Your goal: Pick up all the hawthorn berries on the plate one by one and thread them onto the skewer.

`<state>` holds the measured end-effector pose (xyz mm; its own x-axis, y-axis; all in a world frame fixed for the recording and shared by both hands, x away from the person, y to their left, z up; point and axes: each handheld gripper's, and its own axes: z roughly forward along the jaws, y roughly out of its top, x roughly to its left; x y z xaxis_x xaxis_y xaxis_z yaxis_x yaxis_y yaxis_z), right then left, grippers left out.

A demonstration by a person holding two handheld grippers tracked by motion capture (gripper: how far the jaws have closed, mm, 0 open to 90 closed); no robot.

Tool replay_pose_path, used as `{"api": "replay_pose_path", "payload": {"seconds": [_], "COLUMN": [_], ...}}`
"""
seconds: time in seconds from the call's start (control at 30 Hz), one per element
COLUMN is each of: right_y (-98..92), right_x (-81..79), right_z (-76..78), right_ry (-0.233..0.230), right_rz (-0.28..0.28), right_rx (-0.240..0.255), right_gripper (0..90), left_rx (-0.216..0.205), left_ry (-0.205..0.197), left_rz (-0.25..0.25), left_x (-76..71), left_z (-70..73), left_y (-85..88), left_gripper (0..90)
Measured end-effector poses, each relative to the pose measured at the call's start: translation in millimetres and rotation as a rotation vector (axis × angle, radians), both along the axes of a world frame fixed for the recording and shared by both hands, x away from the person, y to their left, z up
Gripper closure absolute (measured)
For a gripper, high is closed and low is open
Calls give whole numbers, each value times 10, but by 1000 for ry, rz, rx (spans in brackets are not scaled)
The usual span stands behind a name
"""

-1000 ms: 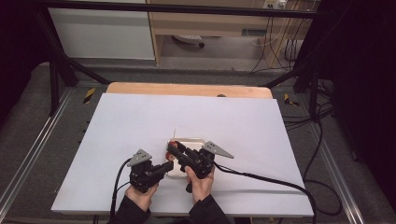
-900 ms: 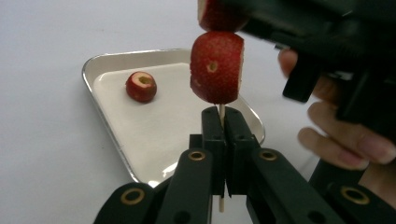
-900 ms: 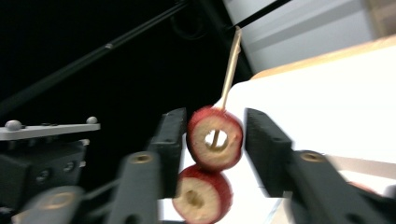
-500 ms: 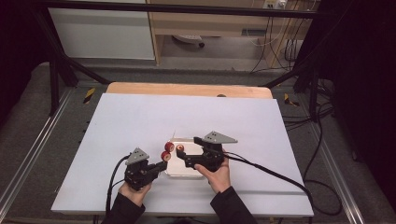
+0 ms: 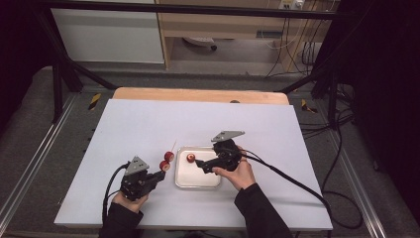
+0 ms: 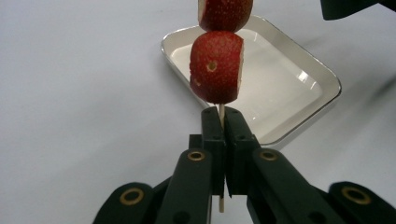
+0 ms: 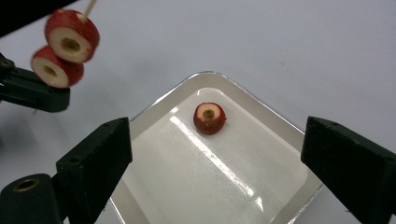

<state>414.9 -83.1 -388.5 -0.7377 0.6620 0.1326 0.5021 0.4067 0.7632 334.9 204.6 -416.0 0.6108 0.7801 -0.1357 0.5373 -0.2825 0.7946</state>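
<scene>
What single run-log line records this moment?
left tool: shut on skewer | skewer: two strawberry pieces | right tool: open, above tray | tray: one strawberry piece

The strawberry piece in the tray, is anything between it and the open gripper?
No. The strawberry piece lies alone in the white tray, and nothing visible stands between it and the open right gripper.

Upper strawberry slice (image 6: 225,13) cut by top edge
</scene>
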Motion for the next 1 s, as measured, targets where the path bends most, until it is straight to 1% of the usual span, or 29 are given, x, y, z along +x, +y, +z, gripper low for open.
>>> {"api": "replay_pose_path", "payload": {"seconds": [0.1, 0.13, 0.17, 0.2, 0.33, 0.5, 0.53, 0.6, 0.67, 0.73, 0.8, 0.87, 0.93, 0.97, 1.0], "right_y": [72, 100, 142, 180, 320, 445, 470, 523, 577, 631, 718, 792, 850, 887, 904], "right_x": [100, 136, 178, 211, 339, 501, 534, 607, 652, 681, 706, 724, 740, 743, 764], "right_z": [9, 10, 12, 9, -4, -20, -21, -22, -27, -50, -98, -146, -175, -184, -209], "right_ry": [30, 38, 46, 60, 107, 149, 163, 210, 226, 252, 281, 296, 294, 318, 319], "right_rz": [10, 15, 21, 27, 55, 86, 86, 80, 73, 83, 94, 110, 120, 110, 117], "right_rx": [-48, -74, -117, -146, -216, -276, -285, -310, -336, -340, -371, -386, -402, -403, -411], "right_gripper": [111, 126, 137, 147, 216, 304, 311, 336, 372, 391, 404, 432, 467, 475, 489], "left_rx": [14, 19, 30, 35, 43, 54, 54, 51, 53, 54, 55, 52, 54, 54, 54], "left_ry": [3, 3, 3, 2, 11, 11, 12, 15, 10, 10, 12, 13, 12, 14, 13], "left_rz": [-12, -14, -15, -15, -15, -7, -4, -3, 2, 3, 4, 0, 0, -1, -2], "left_x": [4, 4, 7, 10, 28, 47, 51, 57, 59, 62, 65, 68, 70, 71, 70], "left_z": [-4, -11, -16, -20, -31, -32, -34, -37, -32, -32, -33, -33, -30, -31, -31], "left_y": [22, 21, 21, 23, 58, 107, 116, 135, 154, 165, 168, 167, 168, 167, 166], "left_gripper": [881, 881, 881, 881, 880, 880, 880, 880, 880, 880, 880, 880, 880, 880, 880]}}
